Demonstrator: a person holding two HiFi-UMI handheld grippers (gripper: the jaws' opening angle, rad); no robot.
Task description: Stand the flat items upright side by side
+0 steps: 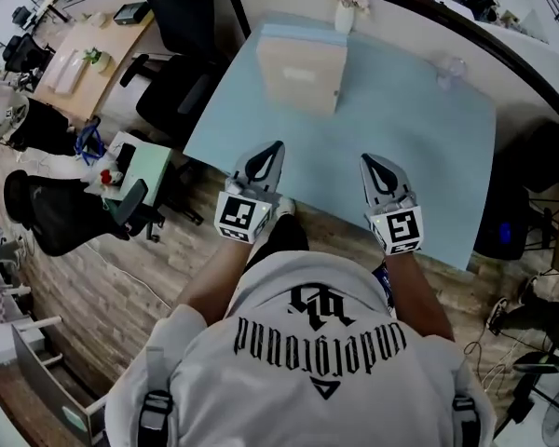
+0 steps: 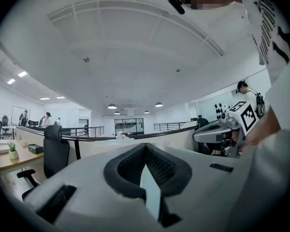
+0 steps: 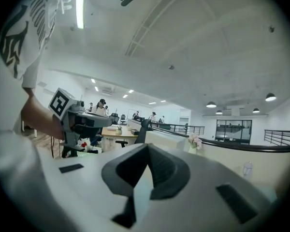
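Note:
A pale wood-coloured box [image 1: 301,71] with a light blue top edge stands at the far middle of the light blue table [image 1: 438,175]; I cannot make out separate flat items in it. My left gripper [image 1: 276,144] hovers over the table's near edge on the left, its jaws shut with nothing between them. Over the near edge to its right, my right gripper [image 1: 368,159] is likewise shut and empty. Both point level toward the box, well short of it. The left gripper view shows closed jaws [image 2: 145,145] and the right gripper [image 2: 217,132] beside them; the right gripper view shows closed jaws [image 3: 147,146].
A white vase of pink flowers [image 1: 346,7] stands at the table's far edge by the curved partition. A clear glass object [image 1: 450,68] sits at the far right. Black office chairs [image 1: 182,54] and a small green side table [image 1: 140,161] stand left of the table.

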